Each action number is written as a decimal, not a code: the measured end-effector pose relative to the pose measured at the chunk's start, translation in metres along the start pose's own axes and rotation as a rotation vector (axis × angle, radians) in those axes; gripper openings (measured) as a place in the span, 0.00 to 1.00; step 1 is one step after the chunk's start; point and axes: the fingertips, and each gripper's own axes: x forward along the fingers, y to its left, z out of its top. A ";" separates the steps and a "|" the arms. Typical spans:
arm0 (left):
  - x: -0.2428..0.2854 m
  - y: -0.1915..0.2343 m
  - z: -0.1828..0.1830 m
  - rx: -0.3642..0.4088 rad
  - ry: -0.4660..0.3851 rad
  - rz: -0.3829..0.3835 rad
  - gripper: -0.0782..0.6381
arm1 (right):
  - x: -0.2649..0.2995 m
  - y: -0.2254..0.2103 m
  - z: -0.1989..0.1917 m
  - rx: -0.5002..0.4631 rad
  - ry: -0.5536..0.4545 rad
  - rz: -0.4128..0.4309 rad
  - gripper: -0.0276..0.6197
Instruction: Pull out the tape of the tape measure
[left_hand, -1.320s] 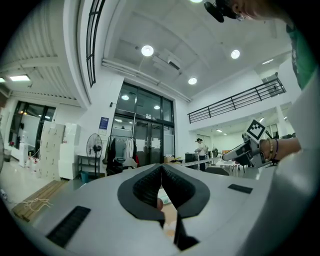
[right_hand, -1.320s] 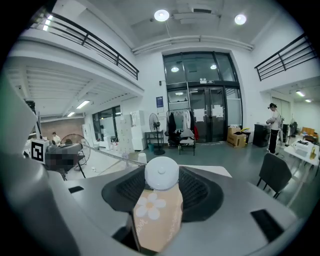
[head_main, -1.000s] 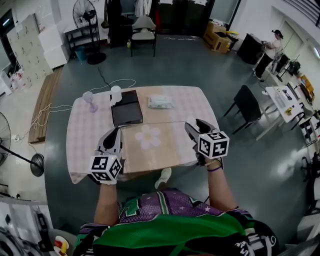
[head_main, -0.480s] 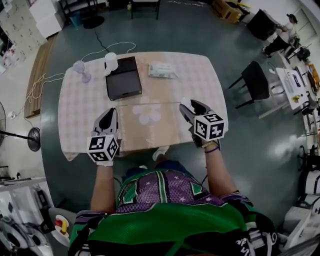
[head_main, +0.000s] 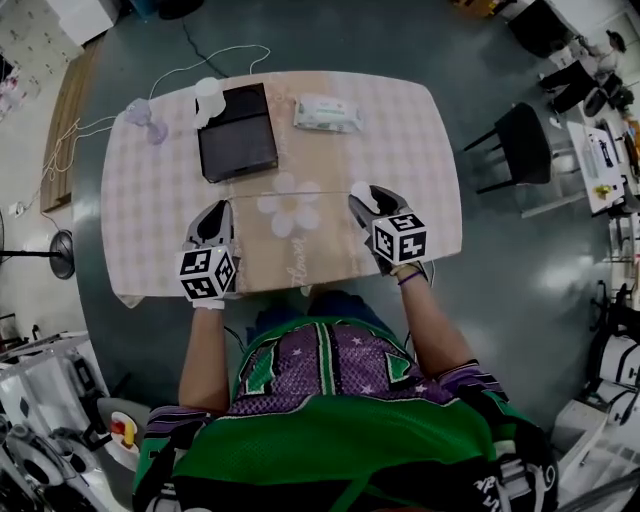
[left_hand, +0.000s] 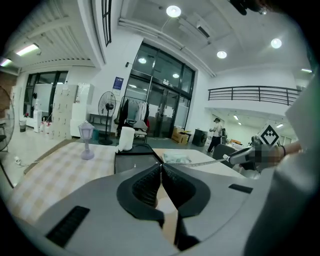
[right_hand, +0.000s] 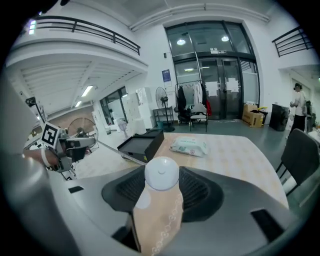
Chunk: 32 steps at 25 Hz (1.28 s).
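A round white tape measure case (right_hand: 161, 174) sits between the jaws of my right gripper (right_hand: 161, 176), whose pads press on its sides. From it a thin tape (right_hand: 120, 155) runs left to my left gripper (right_hand: 75, 144). In the left gripper view the left gripper (left_hand: 161, 167) is shut on the tape's end, and the tape (left_hand: 200, 162) stretches away to the right gripper (left_hand: 245, 156). From the head view, the left gripper (head_main: 215, 215) and right gripper (head_main: 362, 195) hover over the table's near half, with the tape (head_main: 290, 195) as a faint line between them.
On the checked table (head_main: 140, 230) are a black flat box (head_main: 237, 132), a pack of wipes (head_main: 327, 113), a white roll (head_main: 208, 95) and a small lamp (head_main: 140, 115). A black chair (head_main: 520, 150) stands to the right. A cable lies on the floor beyond the table.
The head view has tilted down, so the table sits higher in the picture. Both grippers stay over the table's near half at about the same spacing.
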 end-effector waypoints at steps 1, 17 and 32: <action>0.007 0.004 -0.006 -0.010 0.015 0.014 0.15 | 0.008 -0.002 -0.008 -0.006 0.014 0.001 0.38; 0.072 0.048 -0.130 -0.037 0.345 0.115 0.15 | 0.100 -0.018 -0.103 -0.036 0.209 0.011 0.38; 0.069 0.068 -0.175 0.013 0.563 0.171 0.18 | 0.117 -0.021 -0.132 -0.110 0.326 -0.032 0.40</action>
